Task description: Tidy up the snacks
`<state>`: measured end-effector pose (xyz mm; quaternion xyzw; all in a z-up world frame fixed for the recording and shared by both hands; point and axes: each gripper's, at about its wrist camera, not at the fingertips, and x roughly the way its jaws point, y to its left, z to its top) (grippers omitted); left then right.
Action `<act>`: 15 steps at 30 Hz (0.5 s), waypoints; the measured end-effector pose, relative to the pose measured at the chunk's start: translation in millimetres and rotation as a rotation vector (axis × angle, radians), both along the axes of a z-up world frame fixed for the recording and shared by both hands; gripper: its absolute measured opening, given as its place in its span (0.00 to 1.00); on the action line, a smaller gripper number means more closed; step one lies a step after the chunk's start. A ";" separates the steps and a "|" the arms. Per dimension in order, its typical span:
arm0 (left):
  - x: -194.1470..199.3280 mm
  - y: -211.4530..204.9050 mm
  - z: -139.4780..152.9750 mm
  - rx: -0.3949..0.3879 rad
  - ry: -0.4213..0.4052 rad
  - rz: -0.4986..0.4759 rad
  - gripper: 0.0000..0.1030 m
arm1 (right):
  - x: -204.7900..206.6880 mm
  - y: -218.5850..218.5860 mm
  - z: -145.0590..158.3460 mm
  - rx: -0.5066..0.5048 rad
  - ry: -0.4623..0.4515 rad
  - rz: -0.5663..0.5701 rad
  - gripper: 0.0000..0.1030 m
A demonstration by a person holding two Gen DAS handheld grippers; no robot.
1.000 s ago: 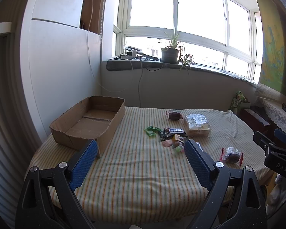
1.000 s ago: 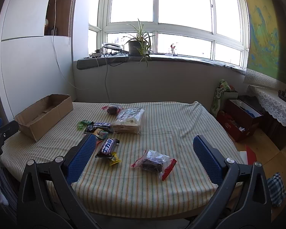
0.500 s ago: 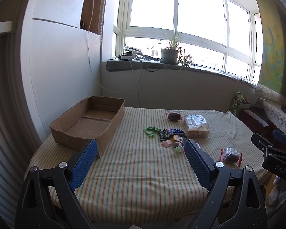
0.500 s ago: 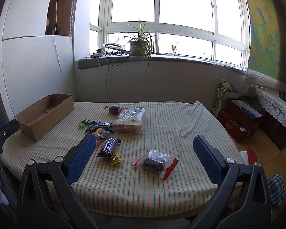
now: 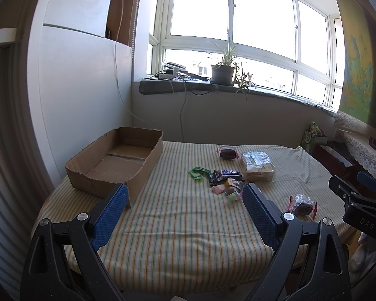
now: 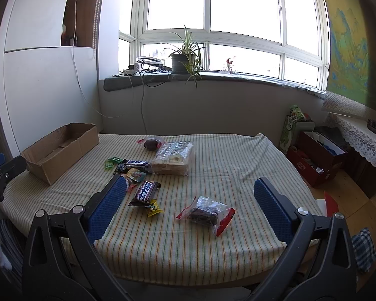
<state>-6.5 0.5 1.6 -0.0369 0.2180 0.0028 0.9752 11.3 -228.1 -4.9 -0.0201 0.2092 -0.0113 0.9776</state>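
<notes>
**Both grippers hang wide open above the near edge of the table**

Since a second ago almost nothing has shifted: both views have crept slightly nearer the table, and no snack has moved. The left gripper (image 5: pixel 183 213) and the right gripper (image 6: pixel 189 208) each have their blue pads spread wide, grasping nothing.

The cardboard box (image 5: pixel 117 160) is the landmark, sitting open and empty at the left of the striped tablecloth (image 5: pixel 183 230). To its right lie a green wrapper (image 5: pixel 198 171), a dark candy bar (image 6: pixel 145 191) among small sweets, and a bread pack (image 6: pixel 174 158). Farther right, nearest the right gripper, is a clear bag with a dark snack (image 6: pixel 206 212). Nothing blocks the way to the box. Behind the box, a potted plant (image 6: pixel 184 59) stands on the windowsill.
</notes>
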 end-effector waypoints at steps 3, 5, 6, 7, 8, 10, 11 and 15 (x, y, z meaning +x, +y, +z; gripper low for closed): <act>-0.4 -0.2 0.1 -0.001 0.000 -0.002 0.90 | 0.0 0.2 -0.1 0.000 0.001 0.000 1.00; -0.7 -1.1 0.4 0.001 -0.001 -0.005 0.90 | 0.0 -0.1 -0.1 0.001 0.001 0.000 1.00; -0.9 -1.0 0.2 0.001 -0.001 -0.006 0.90 | -0.2 0.2 -0.1 0.001 0.001 0.001 1.00; -0.9 -1.1 0.4 0.002 -0.002 -0.006 0.90 | 0.0 -0.1 -0.2 0.000 0.001 0.001 1.00; -0.8 -1.1 0.6 0.002 -0.002 -0.006 0.90 | -0.3 0.6 -0.1 0.001 0.001 0.001 1.00; -1.0 -0.6 0.6 -0.001 -0.002 -0.006 0.90 | -0.2 0.7 -0.2 0.000 0.001 0.001 1.00; -1.0 -0.1 0.6 -0.001 -0.002 -0.005 0.90 | -0.1 0.0 -0.4 0.000 0.001 0.000 1.00; -0.6 1.1 0.4 -0.003 -0.002 -0.004 0.90 | -0.2 0.5 -0.5 0.001 0.001 0.001 1.00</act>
